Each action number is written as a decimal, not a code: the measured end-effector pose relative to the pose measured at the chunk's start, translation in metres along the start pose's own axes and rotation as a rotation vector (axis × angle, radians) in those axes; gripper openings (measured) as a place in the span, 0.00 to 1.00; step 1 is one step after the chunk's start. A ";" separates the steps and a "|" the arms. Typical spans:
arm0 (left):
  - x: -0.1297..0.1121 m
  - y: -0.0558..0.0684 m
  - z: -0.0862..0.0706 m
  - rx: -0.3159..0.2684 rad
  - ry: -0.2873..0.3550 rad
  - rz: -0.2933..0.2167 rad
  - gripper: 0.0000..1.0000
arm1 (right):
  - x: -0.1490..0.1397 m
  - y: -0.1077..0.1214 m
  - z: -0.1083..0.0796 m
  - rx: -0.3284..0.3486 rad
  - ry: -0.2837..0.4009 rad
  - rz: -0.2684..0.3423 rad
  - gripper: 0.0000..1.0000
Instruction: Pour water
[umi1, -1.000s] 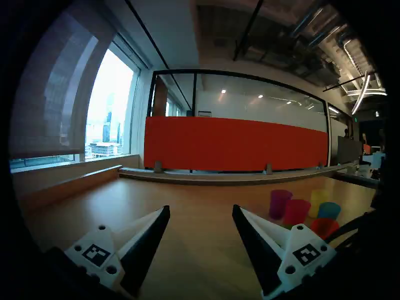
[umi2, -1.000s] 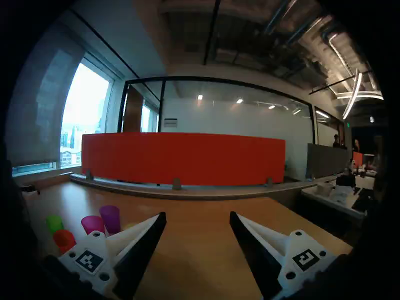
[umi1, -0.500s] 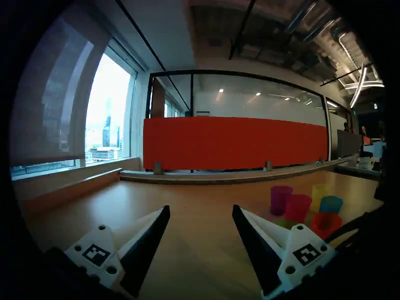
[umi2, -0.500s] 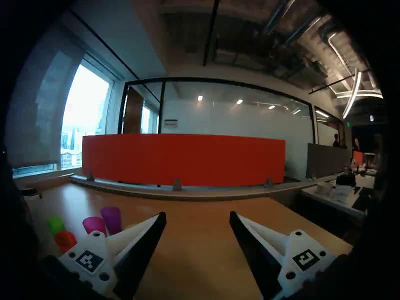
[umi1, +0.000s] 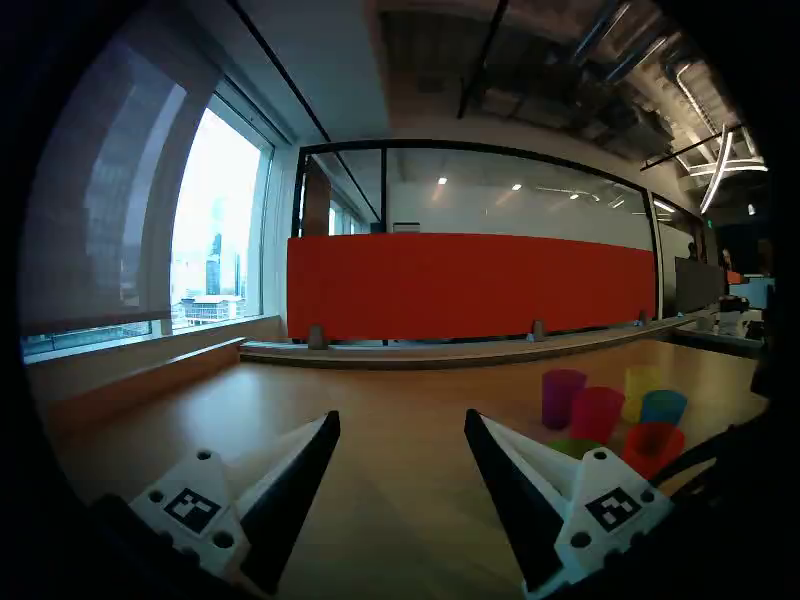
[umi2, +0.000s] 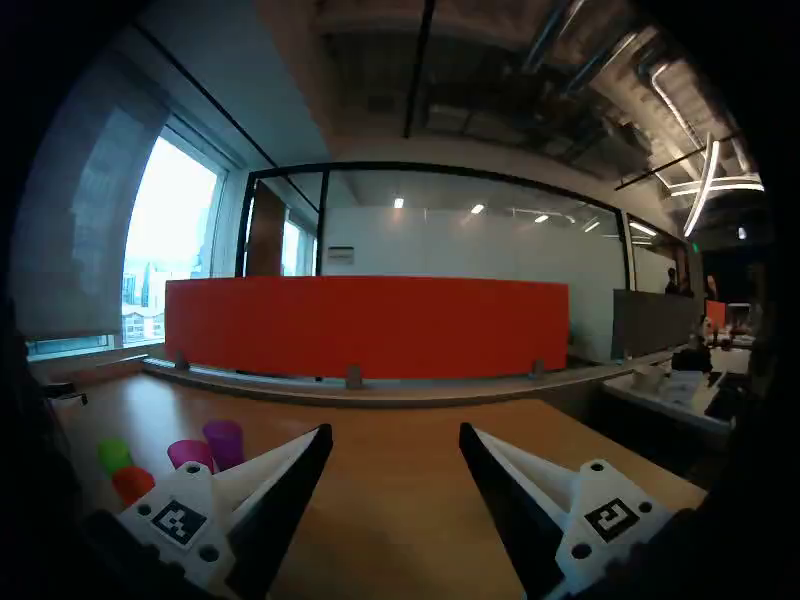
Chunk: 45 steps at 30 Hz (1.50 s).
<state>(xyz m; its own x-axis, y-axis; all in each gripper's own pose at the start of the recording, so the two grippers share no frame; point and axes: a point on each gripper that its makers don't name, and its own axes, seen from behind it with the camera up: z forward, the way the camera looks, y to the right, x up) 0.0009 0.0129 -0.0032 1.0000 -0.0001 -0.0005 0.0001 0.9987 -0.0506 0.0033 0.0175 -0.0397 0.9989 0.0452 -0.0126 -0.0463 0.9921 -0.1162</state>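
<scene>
Left gripper view: a window (umi1: 215, 250) runs along the left wall, and beside it a wooden table (umi1: 400, 380) extends back to an orange partition (umi1: 470, 285) standing along its far edge. The left gripper (umi1: 401, 414) hovers low over the table near centre; its jaws stand wide apart with bare tabletop between them and nothing held. To the right of its right-hand finger, a cluster of six upright cups stands on the table, close together: a purple cup (umi1: 562, 397), a green cup (umi1: 572, 448) partly hidden behind the finger, a pink cup (umi1: 596, 414), a yellow cup (umi1: 640, 385), a red cup (umi1: 652, 446) and a blue cup (umi1: 662, 407). Whether any cup contains water cannot be determined. Right gripper view: the same cluster lies at the lower left, beside and partly behind the left-hand finger, with the green cup (umi2: 113, 455), red cup (umi2: 132, 484), pink cup (umi2: 187, 453) and purple cup (umi2: 224, 441) distinguishable. The right gripper (umi2: 395, 428) sits at centre above the table, jaws spread wide and empty, well apart from the cups. At the far right, a neighbouring desk (umi2: 665, 385) carries small items too indistinct to identify.
</scene>
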 end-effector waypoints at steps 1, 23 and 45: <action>0.000 0.000 0.000 0.000 0.000 0.000 0.92 | 0.001 0.001 0.000 -0.001 0.003 -0.002 0.98; 0.000 0.000 0.000 0.000 0.000 -0.001 0.92 | -0.020 0.012 0.011 -0.025 0.048 0.003 0.99; 0.000 0.000 0.000 0.000 0.000 -0.002 0.92 | -0.059 0.002 0.020 0.025 0.033 0.019 0.99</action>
<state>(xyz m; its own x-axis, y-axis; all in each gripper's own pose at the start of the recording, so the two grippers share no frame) 0.0009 0.0132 -0.0030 1.0000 -0.0018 -0.0009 0.0017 0.9987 -0.0504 -0.0556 0.0189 -0.0192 0.9971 0.0605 -0.0469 -0.0645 0.9938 -0.0909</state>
